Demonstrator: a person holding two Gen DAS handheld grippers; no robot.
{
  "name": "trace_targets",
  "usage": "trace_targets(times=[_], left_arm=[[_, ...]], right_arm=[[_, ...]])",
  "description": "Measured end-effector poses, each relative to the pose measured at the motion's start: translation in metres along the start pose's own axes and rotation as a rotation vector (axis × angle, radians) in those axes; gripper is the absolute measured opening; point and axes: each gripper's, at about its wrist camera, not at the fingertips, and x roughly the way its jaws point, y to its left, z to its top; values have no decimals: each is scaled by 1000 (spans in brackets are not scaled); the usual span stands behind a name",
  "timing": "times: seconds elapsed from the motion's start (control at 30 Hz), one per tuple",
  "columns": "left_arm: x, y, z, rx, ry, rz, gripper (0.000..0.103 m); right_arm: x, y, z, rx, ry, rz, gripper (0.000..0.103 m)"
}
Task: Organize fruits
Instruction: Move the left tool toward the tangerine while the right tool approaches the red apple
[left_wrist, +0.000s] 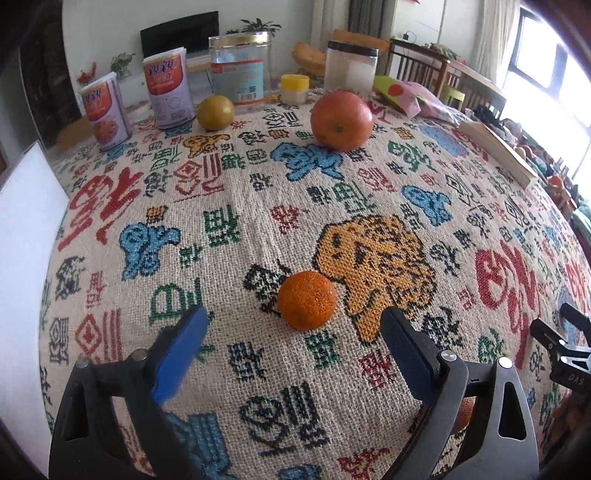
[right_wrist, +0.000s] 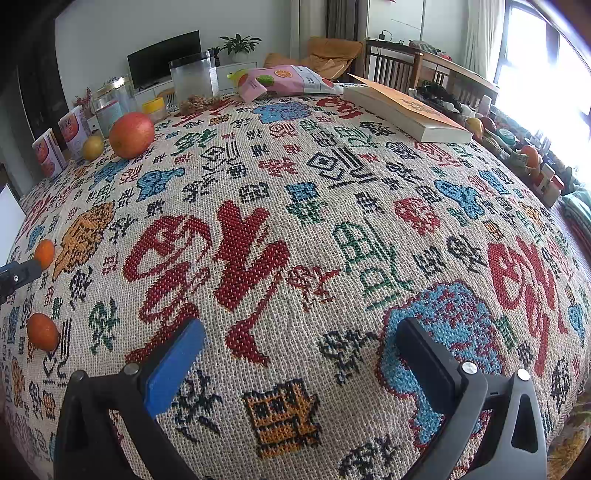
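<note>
Now, left gripper (left_wrist: 291, 332) low over bench (left_wrist: 258, 192), fingers (left_wrist: 184, 347) spread wide, grasping nothing. Small mandarin (left_wrist: 307, 300) lies on patterned cloth just ahead, between fingertips but not touching. Big orange (left_wrist: 341, 120) far centre; yellow-green fruit (left_wrist: 215, 112) far left, near two cans (left_wrist: 138, 101). Right gripper (right_wrist: 299, 343) over bare cloth, fingers (right_wrist: 177, 365) released, nothing held. Second small mandarin (right_wrist: 43, 331) near left edge in right view. Book (right_wrist: 406, 110) far right; snack bag (right_wrist: 288, 82) far centre.
</note>
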Motion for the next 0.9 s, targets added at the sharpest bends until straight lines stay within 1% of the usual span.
trace_targets(times=[0.03, 0.07, 0.1, 0.13, 0.17, 0.27, 0.37, 0.5, 0.57, 0.63, 0.67, 0.73, 0.77, 0.8, 0.83, 0.87, 0.9], left_arm=[[5, 0, 0, 3, 20, -2, 54], [3, -1, -1, 10, -6, 16, 53], [2, 0, -2, 8, -13, 11, 45], [1, 1, -2, 0, -18, 2, 42], [-2, 4, -3, -9, -31, -3, 30], [-16, 16, -8, -55, -53, -22, 29], [-39, 30, -20, -63, -79, 0, 29], [-56, 53, -43, -77, -63, 52, 29], [-53, 60, -55, -78, -44, 78, 29], [-45, 64, -63, -87, -21, 86, 29], [-45, 66, -66, -97, -32, 76, 30], [-45, 66, -67, -105, -46, 98, 36], [-45, 66, -67, -109, -47, 119, 52], [-43, 67, -67, -114, -45, 139, 78], [-40, 68, -68, -117, -37, 155, 88], [-37, 69, -69, -125, -24, 160, 94], [-38, 71, -69, -136, -28, 150, 94]], right_arm=[[0, 0, 0, 0, 0, 0, 103], [0, 0, 0, 0, 0, 0, 103], [0, 0, 0, 0, 0, 0, 103], [0, 0, 0, 0, 0, 0, 103], [0, 0, 0, 0, 0, 0, 103], [0, 0, 0, 0, 0, 0, 103], [0, 0, 0, 0, 0, 0, 103], [0, -1, 0, 0, 0, 0, 103], [0, -1, 0, 0, 0, 0, 103], [0, 0, 0, 0, 0, 1, 103], [0, -1, 0, 0, 0, 1, 103], [0, -1, 0, 0, 0, 1, 103], [0, -1, 0, 0, 0, 1, 103], [0, -1, 0, 0, 0, 1, 103], [0, -1, 0, 0, 0, 1, 103], [0, -1, 0, 0, 0, 1, 103], [0, -1, 0, 0, 0, 1, 103]])
